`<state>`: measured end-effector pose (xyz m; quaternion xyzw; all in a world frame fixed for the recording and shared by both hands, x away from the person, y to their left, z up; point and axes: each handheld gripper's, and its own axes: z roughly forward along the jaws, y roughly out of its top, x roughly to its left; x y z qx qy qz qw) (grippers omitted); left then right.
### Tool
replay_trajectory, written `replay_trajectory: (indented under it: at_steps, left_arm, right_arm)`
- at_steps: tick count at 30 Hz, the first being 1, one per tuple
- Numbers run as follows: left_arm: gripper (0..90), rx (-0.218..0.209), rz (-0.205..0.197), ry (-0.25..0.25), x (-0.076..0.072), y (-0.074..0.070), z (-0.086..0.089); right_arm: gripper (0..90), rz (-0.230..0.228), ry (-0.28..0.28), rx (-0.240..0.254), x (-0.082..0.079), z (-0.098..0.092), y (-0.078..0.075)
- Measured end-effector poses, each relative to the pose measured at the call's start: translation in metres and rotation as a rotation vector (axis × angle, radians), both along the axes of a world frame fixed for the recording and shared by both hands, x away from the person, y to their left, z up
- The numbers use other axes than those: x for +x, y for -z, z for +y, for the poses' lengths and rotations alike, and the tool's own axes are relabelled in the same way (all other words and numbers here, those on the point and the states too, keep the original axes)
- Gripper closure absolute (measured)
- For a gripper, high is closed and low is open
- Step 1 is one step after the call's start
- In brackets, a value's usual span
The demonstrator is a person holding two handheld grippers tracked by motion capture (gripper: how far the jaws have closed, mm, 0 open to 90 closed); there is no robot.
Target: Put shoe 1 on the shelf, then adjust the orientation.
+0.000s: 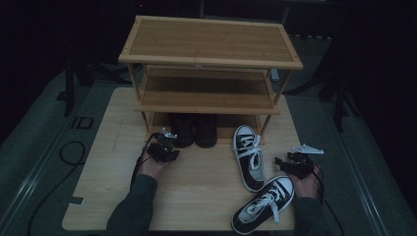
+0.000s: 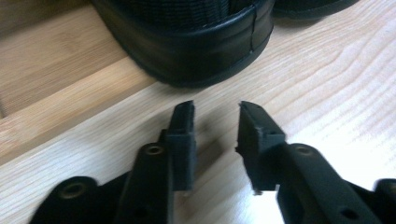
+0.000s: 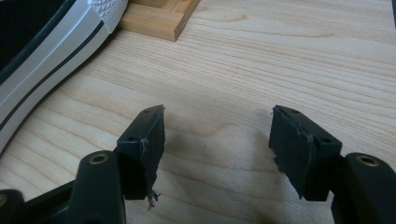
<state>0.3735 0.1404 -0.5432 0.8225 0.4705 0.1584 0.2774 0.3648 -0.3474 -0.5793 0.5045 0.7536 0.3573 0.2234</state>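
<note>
Left gripper (image 1: 164, 142) sits just short of the black shoes (image 1: 194, 130), the pair parked toe-in at the foot of the bamboo shoe rack (image 1: 209, 64), lowest level, at about 12 o'clock from the left hand. In the left gripper view the jaws stand partly open with nothing between them, and the heel of the nearer black shoe (image 2: 196, 42) is right ahead of the tips, not touching. Right gripper (image 1: 295, 164) rests at 3 o'clock on the table (image 1: 196, 187), jaws wide apart and empty; its view catches the white rubber sole of a sneaker (image 3: 42, 70) at upper left and a foot of the rack (image 3: 159, 18). Two black-and-white canvas sneakers are still loose on the table: upper sneaker (image 1: 248, 156) toe pointing to 6 o'clock, lower sneaker (image 1: 265, 204) lying slanted near the front edge, just beside the right hand. Handling guess: sneakers look light, canvas upper soft and will collapse under a pinch, rubber toe cap and sole stiffer but maybe slick. Best hold is probably the heel collar or the side wall at the opening, one jaw inside, one outside; laces are loose and could snag. Black shoes look bulkier, with a firmer heel counter to pinch.
</note>
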Motion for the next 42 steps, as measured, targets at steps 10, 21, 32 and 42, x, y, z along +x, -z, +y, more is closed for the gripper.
replay_trajectory:
  at_steps: [10,21,32,42]
  left_arm:
    - [59.4,-0.003,-0.041,-0.033,-0.019,0.001,0.034]
    - [57.2,0.005,-0.066,-0.045,-0.036,0.007,0.056]
    - [56.2,0.007,-0.076,-0.049,-0.043,0.011,0.06]
    - [56.0,0.002,-0.07,-0.054,-0.042,0.013,0.061]
  right_arm:
    - [35.4,0.0,-0.001,0.0,0.0,0.0,0.0]
    - [35.4,0.0,-0.003,-0.002,0.0,0.0,0.0]
    - [35.4,-0.002,-0.003,-0.004,0.0,0.0,0.0]
    - [35.4,-0.001,0.001,-0.002,0.0,0.0,0.0]
